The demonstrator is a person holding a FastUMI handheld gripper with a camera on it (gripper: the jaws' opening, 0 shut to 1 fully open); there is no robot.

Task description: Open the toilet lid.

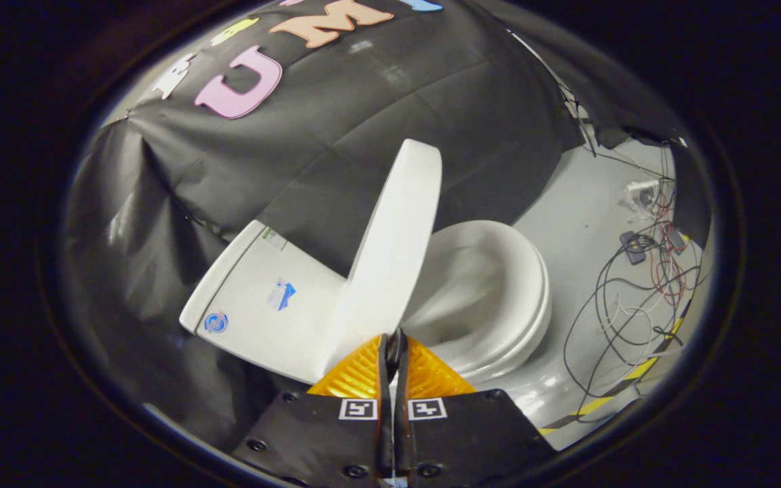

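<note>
Lid raised, standing edge-on.
Gripper (pixel 393 346) closed, fingers pressed together at the lid's (pixel 390 261) lower edge; whether they pinch it, cannot tell. Seat (pixel 499 298) at 2 o'clock, tank (pixel 262 298) at 10.

the toilet lid (pixel 394 251), the seat (pixel 506 298) and the tank (pixel 255 298) at mid-frame are all plain white, the tank carrying small blue stickers (pixel 282 295) and a green-edged label (pixel 272 236). the floor (pixel 580 210) at the right is pale grey, crossed by black, white and red wires (pixel 641 285) and a yellow-and-black striped tape (pixel 624 383) at lower right. the gripper (pixel 394 352), fingers pressed together at bottom centre, bears two black-and-white square markers (pixel 426 409).
</note>
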